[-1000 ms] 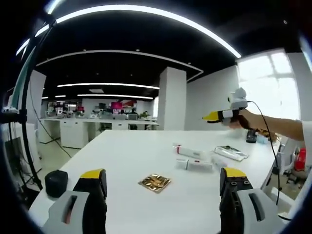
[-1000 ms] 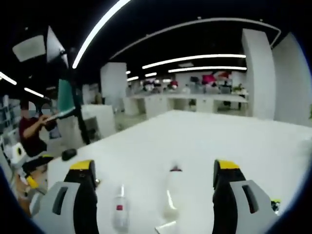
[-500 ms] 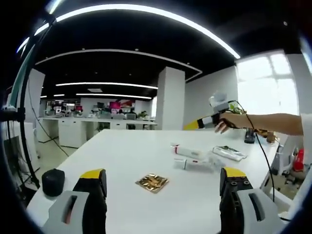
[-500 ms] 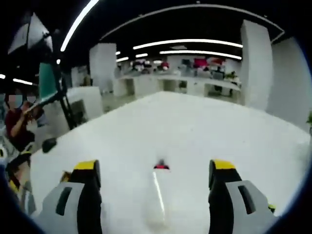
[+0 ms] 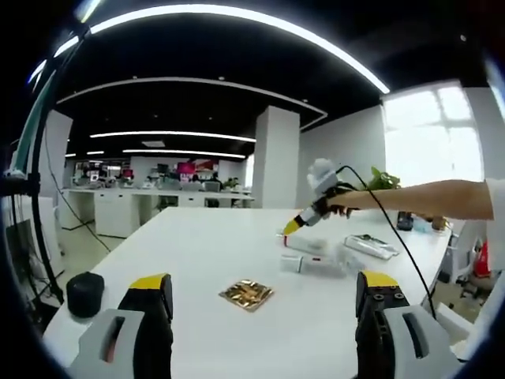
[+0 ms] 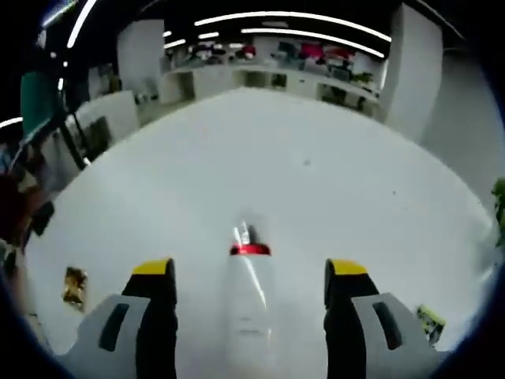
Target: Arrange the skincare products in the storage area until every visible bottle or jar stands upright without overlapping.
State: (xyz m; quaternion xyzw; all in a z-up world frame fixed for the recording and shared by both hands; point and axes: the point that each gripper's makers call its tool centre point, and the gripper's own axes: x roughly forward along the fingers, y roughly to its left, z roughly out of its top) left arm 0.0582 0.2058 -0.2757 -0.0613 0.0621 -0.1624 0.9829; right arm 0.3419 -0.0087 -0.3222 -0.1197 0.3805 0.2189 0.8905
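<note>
In the right gripper view, the right gripper (image 6: 248,272) has its fingers (image 6: 155,272) wide apart, straddling a white tube with a red band (image 6: 249,312) that lies flat on the table (image 6: 316,166), directly between them and pointing away. That alignment looks chosen for closing on the tube's sides to stand it up.

In the left gripper view, the left gripper (image 5: 260,288) hangs back, fingers apart with nothing between them, probably waiting its turn. Just beyond its fingertips lies a gold packet (image 5: 248,294); farther off, lying tubes (image 5: 312,259) and a flat package (image 5: 372,247), all yet to be stood up.
</note>
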